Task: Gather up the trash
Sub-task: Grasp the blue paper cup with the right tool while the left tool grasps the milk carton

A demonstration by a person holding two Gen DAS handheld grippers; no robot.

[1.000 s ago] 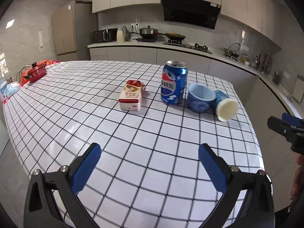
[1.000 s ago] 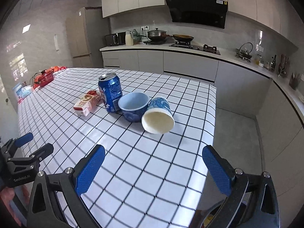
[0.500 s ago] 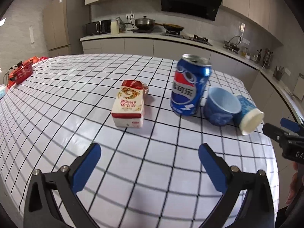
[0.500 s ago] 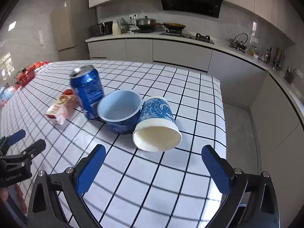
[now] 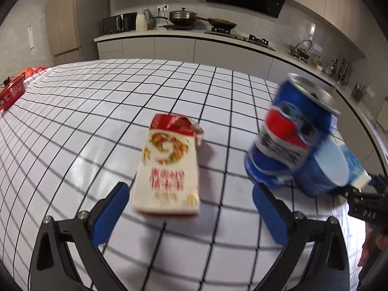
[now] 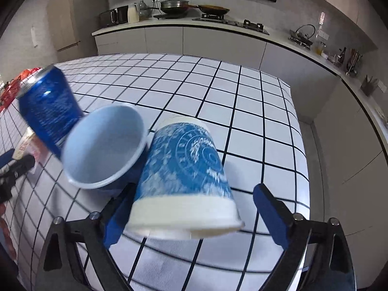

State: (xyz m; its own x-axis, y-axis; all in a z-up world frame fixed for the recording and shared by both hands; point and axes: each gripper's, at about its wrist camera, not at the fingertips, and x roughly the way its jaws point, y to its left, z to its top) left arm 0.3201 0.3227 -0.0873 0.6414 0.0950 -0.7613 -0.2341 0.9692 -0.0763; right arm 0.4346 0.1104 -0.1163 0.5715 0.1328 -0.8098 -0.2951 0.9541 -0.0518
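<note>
Left gripper [image 5: 188,205] angles downward, released, straddling the milk carton [image 5: 168,169]. Right gripper [image 6: 191,209], jaws closing (pads not pressing), brackets the toppled patterned cup [image 6: 186,179].

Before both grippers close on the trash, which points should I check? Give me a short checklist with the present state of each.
1. Milk carton sits between the left gripper fingers: ok.
2. Left jaws wide enough for the carton: ok.
3. Patterned paper cup between the right gripper fingers, jaws closing: ok.
4. Right pads already pressing the cup: cannot tell, likely not.
5. Plain blue cup clear of the right gripper's left finger: not ok, very close.
6. Soda can clear of the left gripper: ok.
</note>
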